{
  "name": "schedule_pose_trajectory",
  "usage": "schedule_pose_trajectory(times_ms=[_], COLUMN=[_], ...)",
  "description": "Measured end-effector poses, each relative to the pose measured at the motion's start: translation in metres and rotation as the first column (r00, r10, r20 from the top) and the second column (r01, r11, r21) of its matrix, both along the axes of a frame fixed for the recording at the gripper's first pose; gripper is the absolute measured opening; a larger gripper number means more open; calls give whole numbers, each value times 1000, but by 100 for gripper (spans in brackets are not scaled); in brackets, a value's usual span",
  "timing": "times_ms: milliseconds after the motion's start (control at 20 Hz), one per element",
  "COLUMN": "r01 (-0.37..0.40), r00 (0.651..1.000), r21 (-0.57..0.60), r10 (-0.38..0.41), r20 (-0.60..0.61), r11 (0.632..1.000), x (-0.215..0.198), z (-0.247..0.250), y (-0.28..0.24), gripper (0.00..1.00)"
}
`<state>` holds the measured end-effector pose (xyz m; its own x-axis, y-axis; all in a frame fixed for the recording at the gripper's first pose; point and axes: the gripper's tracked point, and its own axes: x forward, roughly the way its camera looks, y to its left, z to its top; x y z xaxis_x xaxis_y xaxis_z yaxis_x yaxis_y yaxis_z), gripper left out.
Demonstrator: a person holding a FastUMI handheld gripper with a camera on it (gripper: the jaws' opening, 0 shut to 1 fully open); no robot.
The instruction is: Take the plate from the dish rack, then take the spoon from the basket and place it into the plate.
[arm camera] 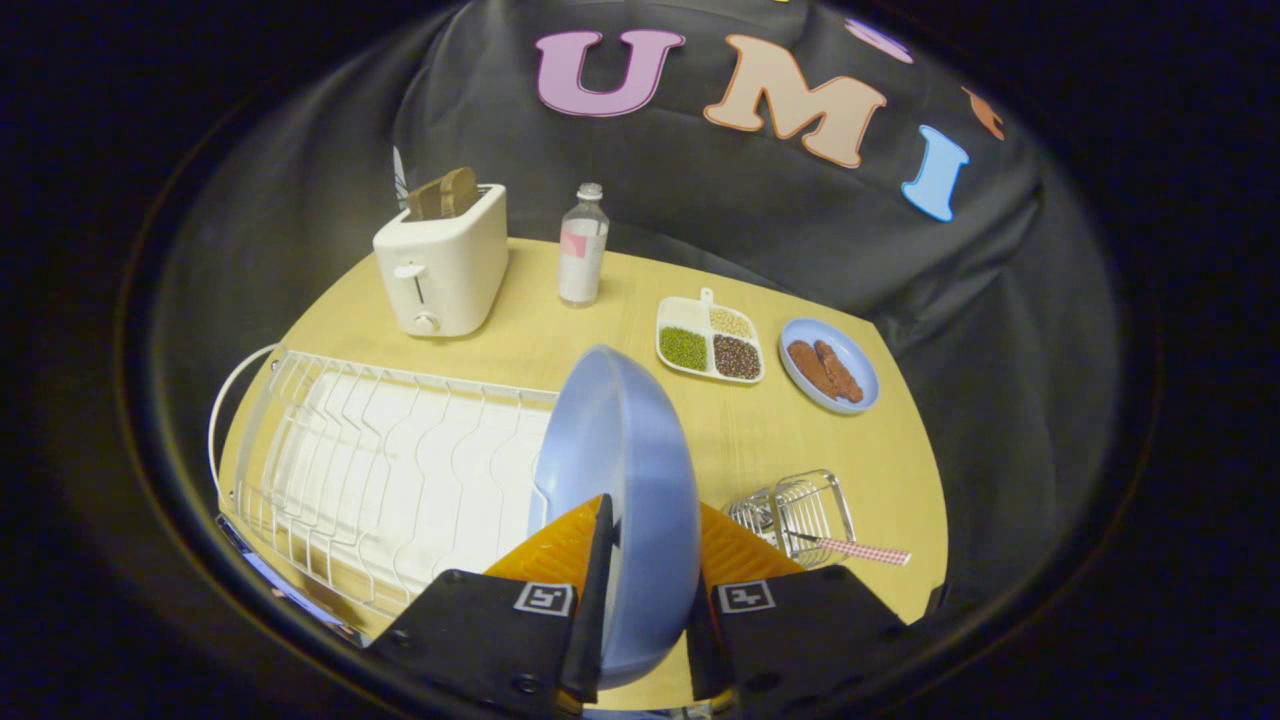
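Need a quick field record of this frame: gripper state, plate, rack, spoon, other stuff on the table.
gripper: gripper shut on the blue plate, one finger on each face
plate: blue plate held on edge, upright, at the right end of the dish rack
dish rack: white wire dish rack, left of the fingers, no other dishes in it
spoon: spoon with checked handle lying in the wire basket, right of the fingers
beyond: toaster with bread, bottle, divided tray of beans, small plate with sausages
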<state>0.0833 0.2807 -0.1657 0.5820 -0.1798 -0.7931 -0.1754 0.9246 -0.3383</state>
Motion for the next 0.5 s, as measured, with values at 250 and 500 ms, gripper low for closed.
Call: schedule_pose_trajectory(times_ms=[250, 500], r01=[39, 88], r00=[999, 996], r21=[5, 30], r10=[-39, -87], r20=[-13, -30], r11=[999, 996], x=[3, 7], z=[10, 14], y=[2, -2], gripper=[38, 34])
